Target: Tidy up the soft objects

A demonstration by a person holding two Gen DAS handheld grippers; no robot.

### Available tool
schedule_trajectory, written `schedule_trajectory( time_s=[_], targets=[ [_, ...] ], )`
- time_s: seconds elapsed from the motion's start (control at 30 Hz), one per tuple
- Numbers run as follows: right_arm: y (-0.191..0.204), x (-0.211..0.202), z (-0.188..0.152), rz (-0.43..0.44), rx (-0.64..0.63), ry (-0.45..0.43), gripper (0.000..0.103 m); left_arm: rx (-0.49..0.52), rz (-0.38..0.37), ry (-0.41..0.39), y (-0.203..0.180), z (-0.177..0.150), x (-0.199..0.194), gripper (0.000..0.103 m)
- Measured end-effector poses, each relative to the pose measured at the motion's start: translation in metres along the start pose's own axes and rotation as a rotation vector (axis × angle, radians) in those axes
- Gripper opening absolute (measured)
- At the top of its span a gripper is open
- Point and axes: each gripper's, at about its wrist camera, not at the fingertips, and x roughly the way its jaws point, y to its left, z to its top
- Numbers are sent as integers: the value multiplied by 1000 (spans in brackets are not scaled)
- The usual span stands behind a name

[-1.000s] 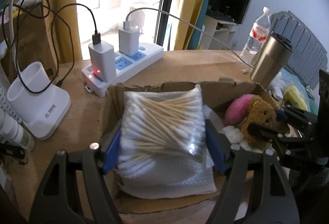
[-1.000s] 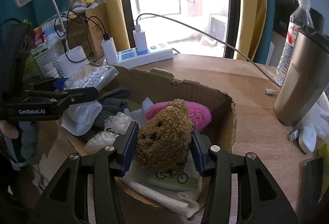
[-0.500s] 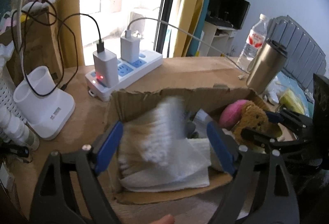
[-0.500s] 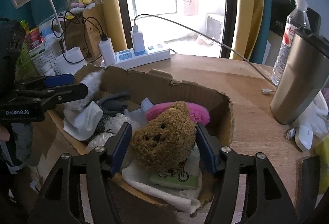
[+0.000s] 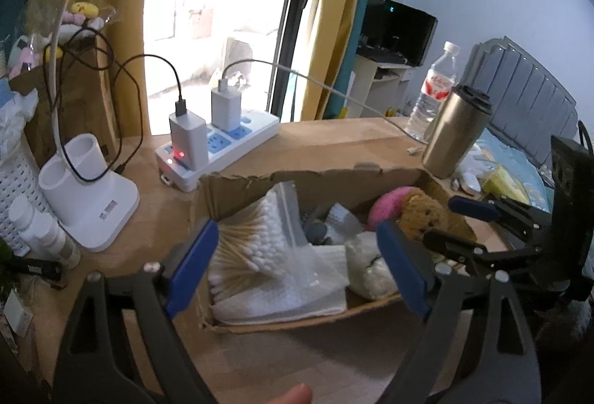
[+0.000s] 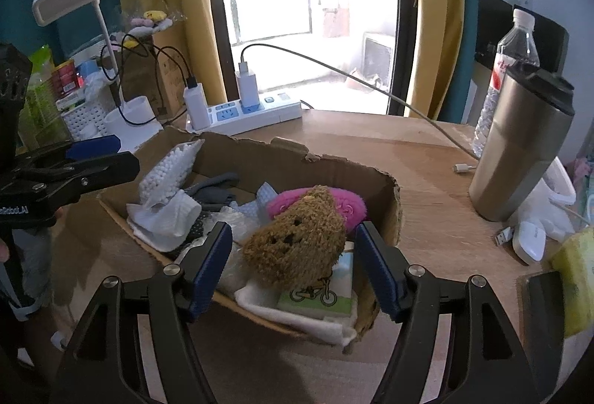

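The brown plush (image 6: 297, 237) is seen lying in the cardboard box (image 6: 389, 196), straight ahead between the opening jaws of the right gripper (image 6: 293, 266), untouched; the left gripper (image 5: 297, 266), also opening, is held empty over the cotton swabs (image 5: 252, 237)

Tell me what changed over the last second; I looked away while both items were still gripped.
Both were let go. The left hand-held gripper, jaws opening, released the clear pack of cotton swabs, which now leans in the torn cardboard box. The right hand-held gripper, also opening, freed the brown plush toy, now lying on the pink plush. Box, white power strip and steel tumbler stayed put.
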Motion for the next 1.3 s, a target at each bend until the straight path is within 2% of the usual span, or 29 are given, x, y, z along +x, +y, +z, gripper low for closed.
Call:
schedule_trajectory(
  time_s=[0.67, 1.3],
  targets=[
    [23, -58, -4, -42, -21, -83, 73, 37, -44, -100, -20, -10, -67, 89],
    [42, -126, -11, -82, -46, -212, 77, 103, -75, -188, -48, -21, -128, 89]
  ],
)
